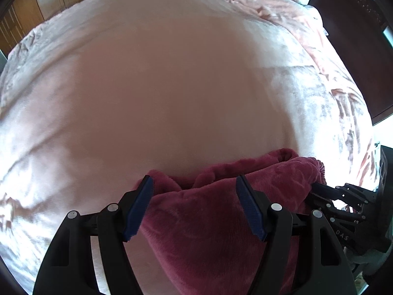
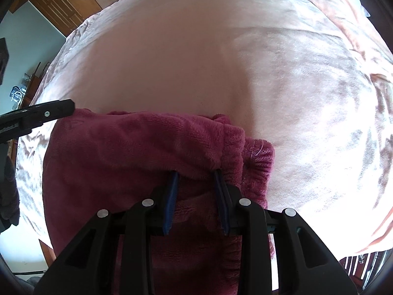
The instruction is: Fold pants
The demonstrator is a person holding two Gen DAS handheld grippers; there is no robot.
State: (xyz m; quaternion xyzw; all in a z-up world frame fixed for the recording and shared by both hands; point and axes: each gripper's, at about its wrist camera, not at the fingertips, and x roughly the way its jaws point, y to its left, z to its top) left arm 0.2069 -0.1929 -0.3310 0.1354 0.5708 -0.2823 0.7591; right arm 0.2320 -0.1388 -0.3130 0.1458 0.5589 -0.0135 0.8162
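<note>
A bed (image 1: 172, 73) covered in a pale pink plush blanket (image 2: 270, 73) is filling both views, with sunlight washing out its near side. Beyond its far edge, wooden wardrobe doors (image 1: 29, 17) are showing at the upper left.

The dark red fleece pants (image 2: 127, 152) are lying bunched on the blanket at the near edge of the bed — the gathered elastic waistband (image 2: 258, 162) is sitting at their right end in the right wrist view.

The right claw (image 2: 196, 174) is reaching into the fabric near the waistband with its blue pads (image 2: 170, 204) parted; the tips are buried under a fold, so whether it is gripping cannot be told.

The left claw (image 1: 194, 182) is hanging released, spread wide just over the pants' other end — its blue fingers (image 1: 141, 206) are straddling the cloth without pinching it.
</note>
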